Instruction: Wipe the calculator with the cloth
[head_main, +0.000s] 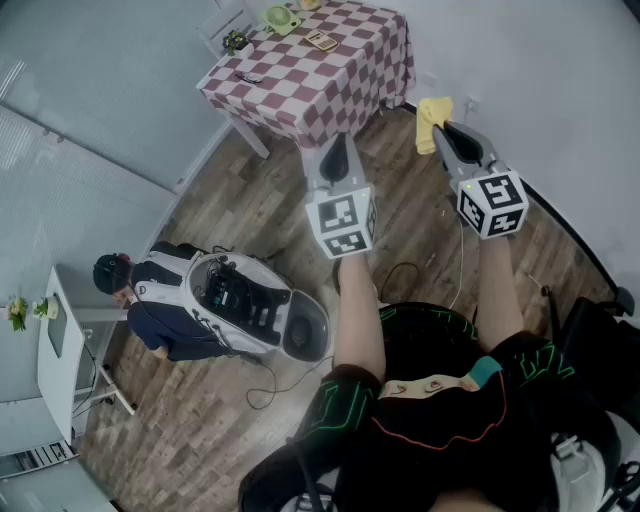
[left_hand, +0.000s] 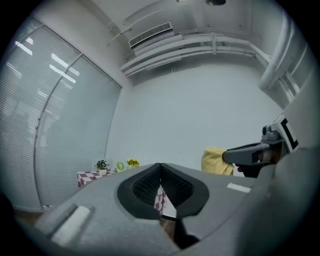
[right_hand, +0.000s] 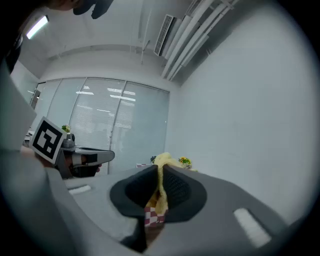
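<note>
Cloth (head_main: 431, 118) sits pinched between the right tongs (head_main: 447, 132).

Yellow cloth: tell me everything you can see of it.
The yellow cloth is soft-looking fabric, crumpled and pinched between the shut jaws of the right gripper. A bunched fold sticks out past the jaw tips; the rest hangs down between the pads. It is held in the air, clear of the checkered table, touching nothing else.

Yellow cloth (head_main: 432, 118) soft fabric; right tongs (right_hand: 159, 172) matt grey plastic; floor (head_main: 250, 210) wood-look planks.
</note>
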